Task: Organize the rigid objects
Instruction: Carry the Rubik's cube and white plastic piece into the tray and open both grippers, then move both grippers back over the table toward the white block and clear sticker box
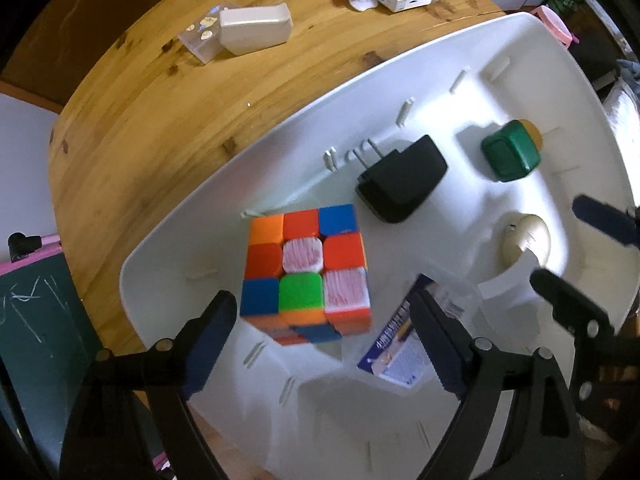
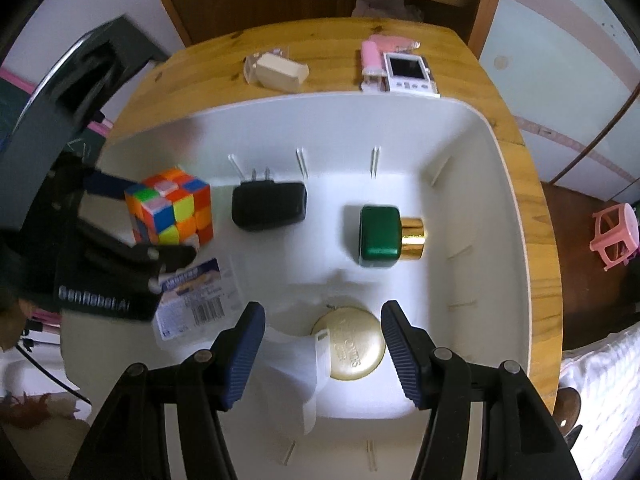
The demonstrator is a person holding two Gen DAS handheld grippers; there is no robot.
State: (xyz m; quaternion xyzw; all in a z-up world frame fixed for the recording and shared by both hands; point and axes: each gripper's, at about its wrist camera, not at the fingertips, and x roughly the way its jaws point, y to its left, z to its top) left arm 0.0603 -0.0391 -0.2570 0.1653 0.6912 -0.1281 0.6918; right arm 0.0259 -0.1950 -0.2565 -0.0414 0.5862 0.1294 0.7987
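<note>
Cube (image 1: 306, 270) sits in the white bin (image 1: 256, 168) at its nine o'clock edge, between the spread fingers of the left gripper (image 1: 320, 340); right gripper (image 2: 322, 354) hangs open too. Closing now risks snagging the packet (image 1: 404, 344) alongside.

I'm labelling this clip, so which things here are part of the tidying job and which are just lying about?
In the job:
white bin
Rubik's cube
black charger
green bottle
gold tin
labelled packet
beige case
pink tube
white handheld

Lying about:
pink stool
chalkboard
</note>
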